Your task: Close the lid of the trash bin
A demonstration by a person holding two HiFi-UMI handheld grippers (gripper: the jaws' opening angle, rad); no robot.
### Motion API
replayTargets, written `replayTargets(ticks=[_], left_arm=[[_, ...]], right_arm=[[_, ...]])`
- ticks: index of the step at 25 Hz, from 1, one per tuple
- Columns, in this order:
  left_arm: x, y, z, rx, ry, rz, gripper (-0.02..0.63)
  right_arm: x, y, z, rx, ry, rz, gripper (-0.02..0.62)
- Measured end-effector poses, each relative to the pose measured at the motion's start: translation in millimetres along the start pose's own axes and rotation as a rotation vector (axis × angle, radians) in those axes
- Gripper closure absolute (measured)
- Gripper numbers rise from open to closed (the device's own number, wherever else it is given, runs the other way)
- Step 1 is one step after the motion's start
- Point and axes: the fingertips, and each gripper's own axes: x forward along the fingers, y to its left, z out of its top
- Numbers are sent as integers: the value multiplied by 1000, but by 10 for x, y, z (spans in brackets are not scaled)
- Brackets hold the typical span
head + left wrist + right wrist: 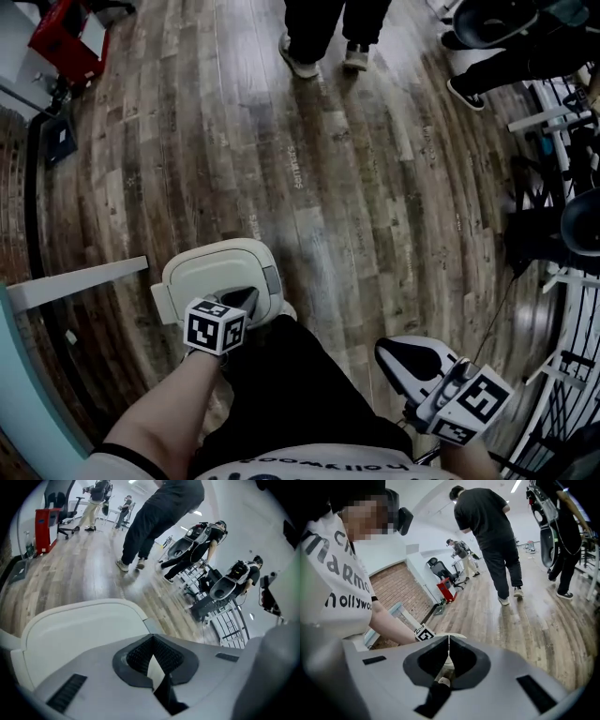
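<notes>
The trash bin (211, 267) stands on the wood floor just in front of my knees, and its cream lid (79, 630) lies flat on top of it. My left gripper (246, 298) hovers at the lid's near edge with its jaws shut and nothing between them; in the left gripper view its tips (152, 638) meet right over the lid. Off to the right, over bare floor, my right gripper (398, 354) is shut and empty. In the right gripper view its jaws (449, 641) point toward the bin, whose lid edge (459, 635) peeks out behind them.
A person (323, 33) stands on the floor ahead of the bin. A white board (75, 281) and a teal edge lie to my left, and a red cabinet (66, 37) is at the far left. Metal racks and gear (562, 281) line the right side.
</notes>
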Motion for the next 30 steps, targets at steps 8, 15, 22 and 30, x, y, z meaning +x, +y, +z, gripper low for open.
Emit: replayTargets(ticks=[8,15,22,30], left_arm=[[-1150,-549,584,143,-167,-61,601],[-3044,-1177,1401,214,-627,-99,601],[-4373,-1335,1189,340,-787,-97,601],[-4984,-1451,799,484,-833,-52,601]], right_arm=[[304,578,620,-165,-79,82,584],[515,1404,1280,-278,-168,191,584],[527,2280,1586,-348,-318,146,584],[351,2816,1494,-262,-438,98,584]])
